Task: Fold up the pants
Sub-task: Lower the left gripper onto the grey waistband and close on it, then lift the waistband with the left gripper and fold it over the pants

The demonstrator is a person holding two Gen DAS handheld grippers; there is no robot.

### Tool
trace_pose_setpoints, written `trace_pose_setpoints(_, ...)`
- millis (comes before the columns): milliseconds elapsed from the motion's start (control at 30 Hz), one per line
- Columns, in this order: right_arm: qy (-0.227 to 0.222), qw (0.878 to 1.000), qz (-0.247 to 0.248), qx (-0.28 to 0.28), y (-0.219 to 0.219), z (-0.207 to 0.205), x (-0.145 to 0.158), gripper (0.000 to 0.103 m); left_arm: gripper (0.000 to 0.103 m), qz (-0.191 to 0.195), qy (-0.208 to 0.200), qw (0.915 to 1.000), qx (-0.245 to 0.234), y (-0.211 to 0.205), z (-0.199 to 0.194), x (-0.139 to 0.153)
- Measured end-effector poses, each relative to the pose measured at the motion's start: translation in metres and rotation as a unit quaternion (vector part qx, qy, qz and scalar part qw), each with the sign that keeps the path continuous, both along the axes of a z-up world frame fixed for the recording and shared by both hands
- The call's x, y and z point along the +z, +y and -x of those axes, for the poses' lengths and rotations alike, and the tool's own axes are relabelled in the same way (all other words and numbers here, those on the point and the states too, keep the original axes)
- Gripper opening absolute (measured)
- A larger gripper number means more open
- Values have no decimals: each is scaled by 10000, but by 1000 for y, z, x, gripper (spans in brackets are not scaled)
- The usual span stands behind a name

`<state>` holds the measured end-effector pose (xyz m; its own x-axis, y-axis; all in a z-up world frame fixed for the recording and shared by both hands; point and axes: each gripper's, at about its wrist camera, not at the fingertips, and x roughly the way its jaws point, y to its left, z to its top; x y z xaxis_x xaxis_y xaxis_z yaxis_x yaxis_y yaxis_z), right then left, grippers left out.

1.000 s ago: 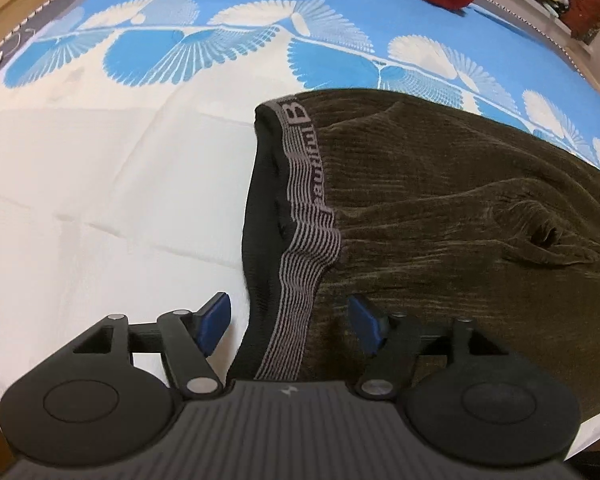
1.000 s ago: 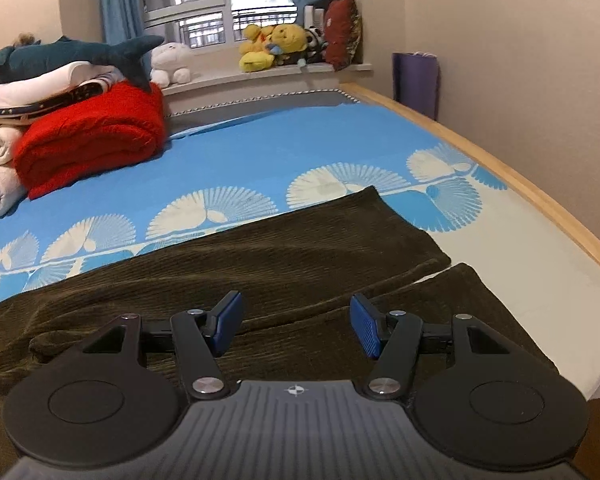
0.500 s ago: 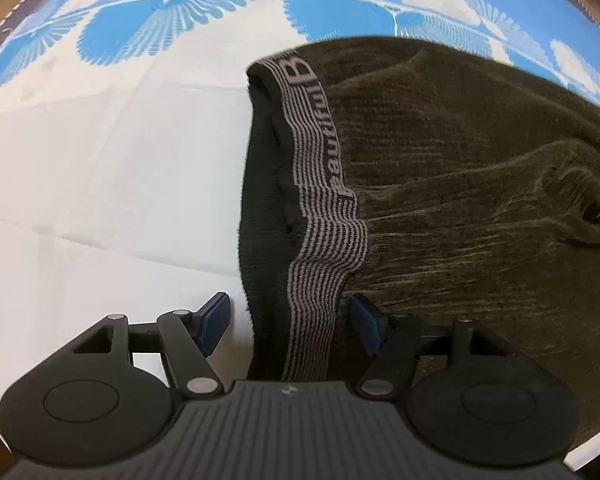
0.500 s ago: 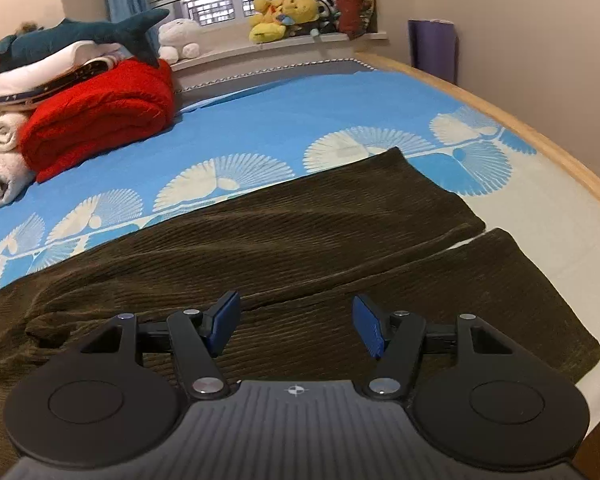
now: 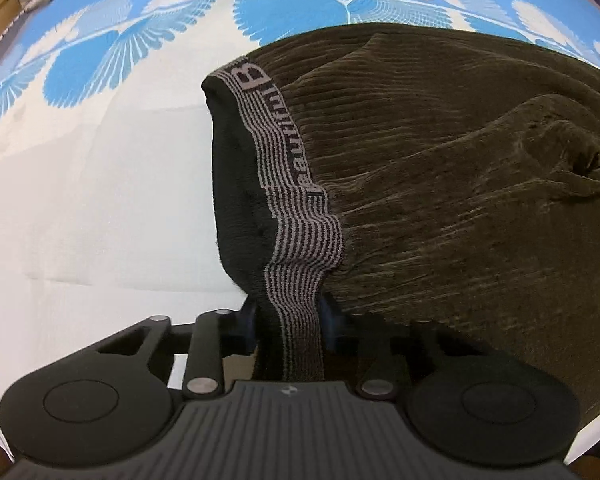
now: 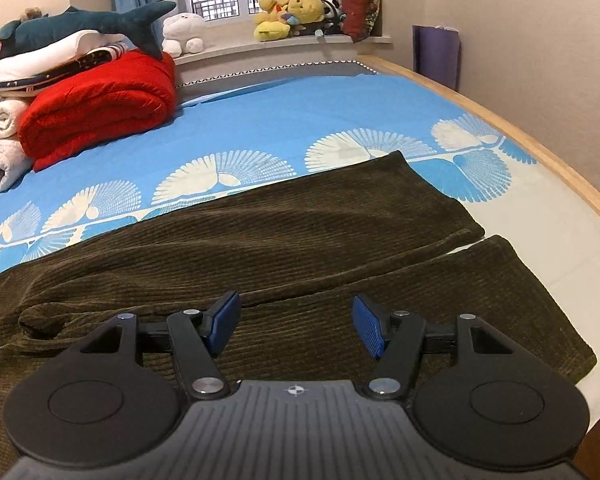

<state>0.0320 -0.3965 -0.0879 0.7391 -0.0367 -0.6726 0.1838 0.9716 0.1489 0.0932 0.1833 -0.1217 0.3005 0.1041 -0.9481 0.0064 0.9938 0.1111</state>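
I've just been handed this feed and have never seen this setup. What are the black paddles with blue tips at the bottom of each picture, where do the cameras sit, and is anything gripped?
Those are two hand-held grippers; each carries a camera looking forward along its own two fingers. The left gripper has just been closing, and its blue pads now pinch the striped waistband of the dark brown corduroy pants, which lie on a blue and white bed sheet. The right gripper hangs open above the pant legs, holding nothing. Folded blankets and plush toys sit further back.
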Motion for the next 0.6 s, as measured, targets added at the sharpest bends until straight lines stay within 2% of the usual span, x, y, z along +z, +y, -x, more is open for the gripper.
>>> trace_pose_setpoints(133,19,9998,151,116,9,-1,0,64,23,-10,-190,9998,-19,1,4,5)
trace_pose_setpoints(400,-2,9998,160,99,18,-3,3,64,22,63,-238,9997,73,6,12,9)
trace_pose_setpoints(433,-5,9998,168,111,19,-4,3,64,23,79,-227,9997,78,7,12,9)
trace_pose_setpoints(533,-5,9996,212,169,21,-4,3,64,36,67,-176,9997,175,9,7,9)
trace_pose_setpoints(600,-9,9995,243,201,22,-5,4,64,36,8,-374,9991,203,7,9,19)
